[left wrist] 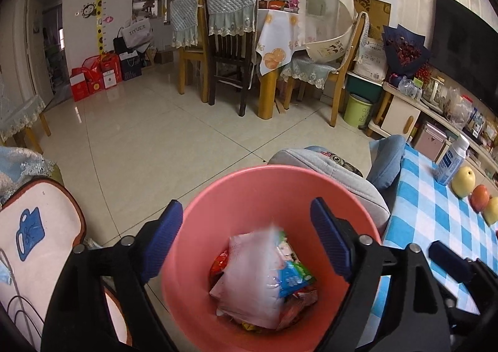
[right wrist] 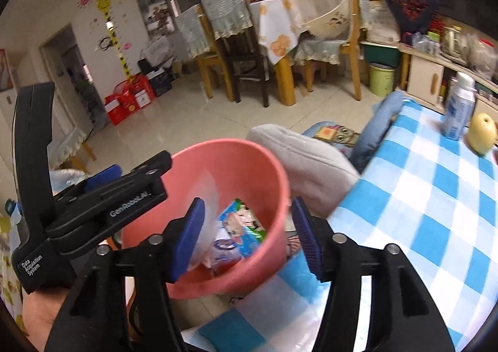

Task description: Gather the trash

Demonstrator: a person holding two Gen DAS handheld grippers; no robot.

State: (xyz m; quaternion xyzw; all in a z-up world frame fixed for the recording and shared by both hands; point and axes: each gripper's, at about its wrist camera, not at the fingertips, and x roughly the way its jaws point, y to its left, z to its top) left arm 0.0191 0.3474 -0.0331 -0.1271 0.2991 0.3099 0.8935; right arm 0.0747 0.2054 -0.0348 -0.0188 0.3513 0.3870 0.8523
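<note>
both grippers hang over the pink bin [left wrist: 267,196], which sits on the floor just beside the table [left wrist: 435,227] with its blue and white checked cloth. the left gripper [left wrist: 242,240] has its jaws wide apart with nothing between them, straight above the bin's mouth. the right gripper [right wrist: 247,237] also has its jaws apart; a thin clear bit of wrapper [right wrist: 207,196] shows right by its left finger, blurred, and i cannot tell whether it is stuck to the pad or already dropping. the trash is mostly in the bin: a big pale packet [left wrist: 249,277] lies on top of a blue and green snack wrapper [left wrist: 292,277] and some red scraps underneath. so the collecting looks well along, to my eye. what is left on the table that i can see is a white bottle [left wrist: 451,162] with a blue label, a yellow pear [left wrist: 463,180] and other fruit next to it, well apart from the bin. the bottle might be the next thing to go, if it is empty, though i can't tell that from here.
</note>
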